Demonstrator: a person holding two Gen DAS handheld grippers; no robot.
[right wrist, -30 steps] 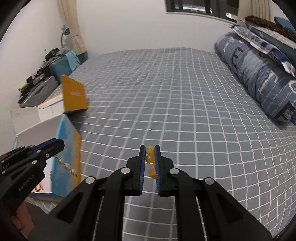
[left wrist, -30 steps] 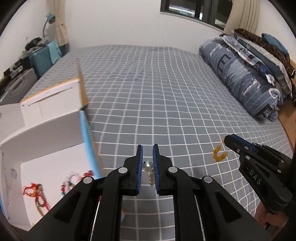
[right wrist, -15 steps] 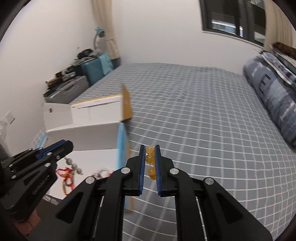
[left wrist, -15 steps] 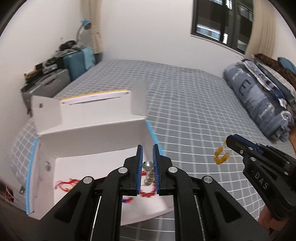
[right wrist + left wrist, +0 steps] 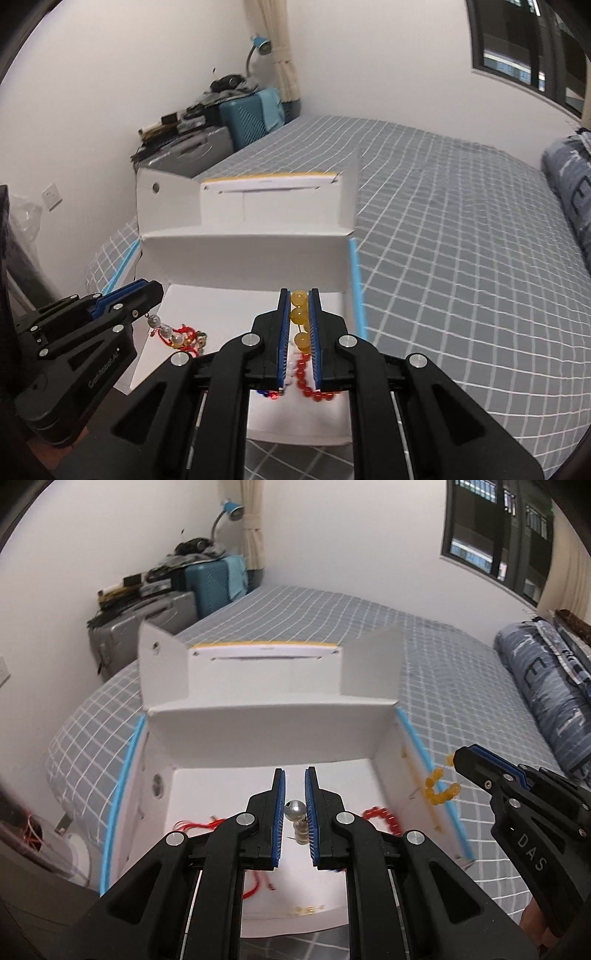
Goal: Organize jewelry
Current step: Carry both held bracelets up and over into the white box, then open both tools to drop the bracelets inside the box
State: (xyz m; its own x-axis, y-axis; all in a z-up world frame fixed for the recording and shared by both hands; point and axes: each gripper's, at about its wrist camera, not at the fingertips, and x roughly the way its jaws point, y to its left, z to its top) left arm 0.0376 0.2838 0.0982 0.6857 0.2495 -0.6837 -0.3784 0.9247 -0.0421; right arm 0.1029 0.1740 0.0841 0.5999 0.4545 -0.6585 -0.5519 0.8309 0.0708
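An open white box (image 5: 266, 734) (image 5: 243, 251) with blue edges sits on the bed. My left gripper (image 5: 294, 775) is shut on a silver pearl bracelet (image 5: 295, 810) and holds it above the box floor; the bracelet also hangs in the right wrist view (image 5: 164, 330). My right gripper (image 5: 299, 293) is shut on a yellow bead bracelet (image 5: 299, 315), just above the box's right part; the yellow beads also show in the left wrist view (image 5: 439, 790). Red bead and cord jewelry (image 5: 314, 384) (image 5: 192, 825) lies on the box floor.
The box's lid flaps (image 5: 258, 672) stand upright at its far side. The grey checked bedspread (image 5: 461, 258) spreads to the right, with folded blue bedding (image 5: 546, 701) at the far right. Suitcases (image 5: 207, 144) and clutter stand by the wall at the left.
Both grippers have swung left from over the bedspread to over the open box, each still holding its bracelet.
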